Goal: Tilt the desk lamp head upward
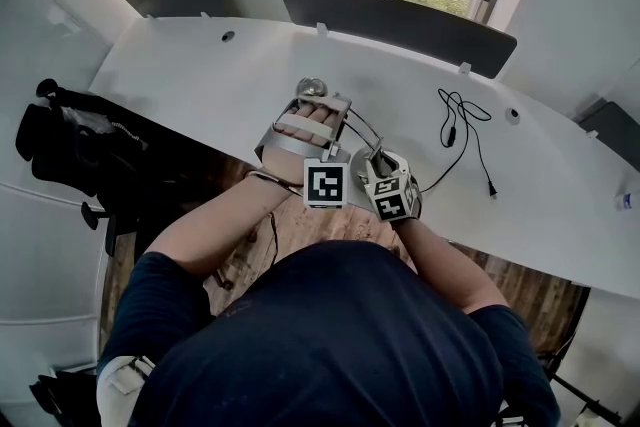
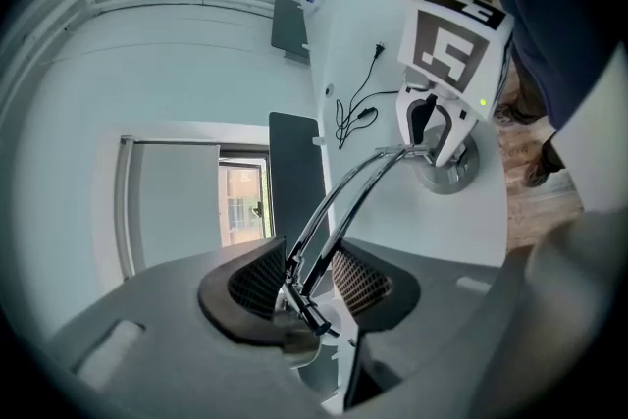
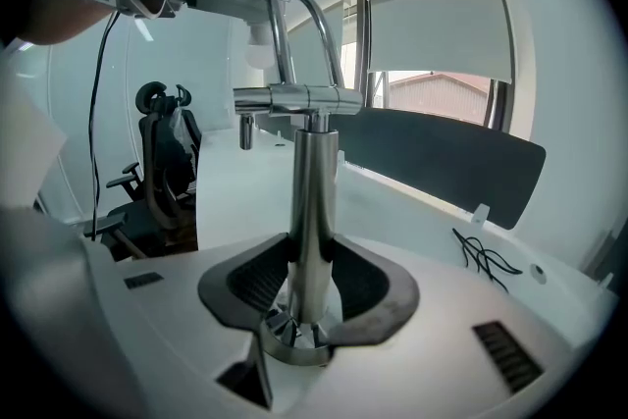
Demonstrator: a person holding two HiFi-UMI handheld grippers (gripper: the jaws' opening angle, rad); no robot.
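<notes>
A chrome desk lamp stands near the front edge of the white desk (image 1: 200,75). Its small head (image 1: 312,87) shows just beyond my left gripper (image 1: 318,130). In the left gripper view that gripper (image 2: 309,275) is shut on the lamp's twin chrome arm rods (image 2: 339,201) close to the head joint, one pad against each rod. The rods run down to the round base (image 2: 453,174). My right gripper (image 3: 312,260) is shut on the upright post (image 3: 312,182) just above the base (image 3: 294,346). It points steeply down, and its marker cube (image 2: 453,44) faces the left gripper's camera.
A black cable (image 1: 462,130) lies loose on the desk to the right of the lamp. Dark divider panels (image 1: 400,20) line the desk's far edge under a window. A black office chair (image 1: 70,145) stands at the left, off the desk.
</notes>
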